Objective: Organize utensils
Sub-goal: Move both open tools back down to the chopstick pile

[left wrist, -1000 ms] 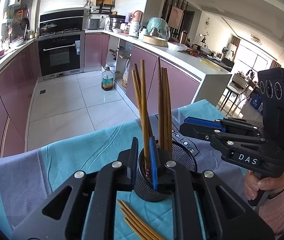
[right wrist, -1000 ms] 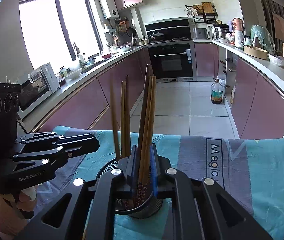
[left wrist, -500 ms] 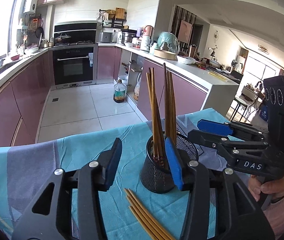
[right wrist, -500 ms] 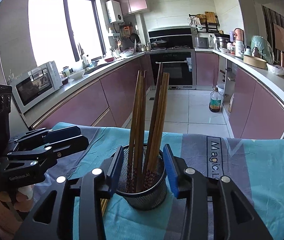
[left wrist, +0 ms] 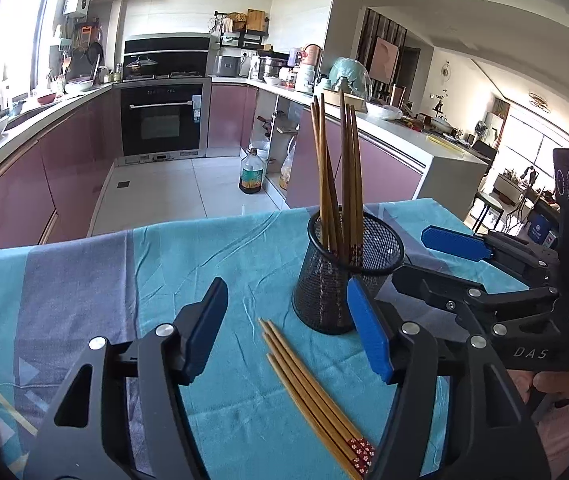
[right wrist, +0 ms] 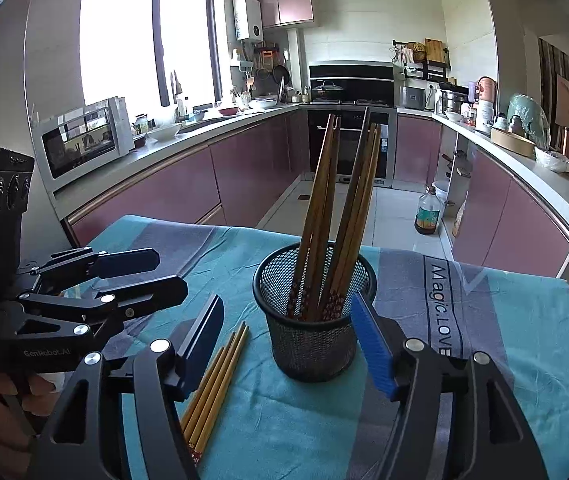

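At the bottom of the left wrist view your left gripper [left wrist: 286,330] is spread wide with nothing between its blue pads. Just past it, in the lower middle of the frame, four loose chopsticks [left wrist: 312,392] lie flat and side by side on the teal tablecloth [left wrist: 104,288], their patterned red ends toward the lower right edge. Right behind them, slightly right of centre, the black mesh holder [left wrist: 344,280] stands upright on the cloth with a bundle of brown chopsticks [left wrist: 338,176] leaning out of its top. Your right-hand pad overlaps the holder's lower right side in this view; you cannot tell if it touches. At the right edge your right gripper [left wrist: 432,256] reaches in toward the holder, jaws apart and empty.

In the right wrist view that right gripper [right wrist: 288,340] fills the bottom of the frame, fingers spread on either side of the mesh holder [right wrist: 312,320] at centre, near it but not closing on it. The loose chopsticks [right wrist: 214,384] lie at lower left of centre, partly under the left finger. Your left gripper [right wrist: 144,276] sits at the left edge, open. Beyond the table, in the upper half, run the pink kitchen cabinets [right wrist: 244,168] and the oven [left wrist: 160,120].
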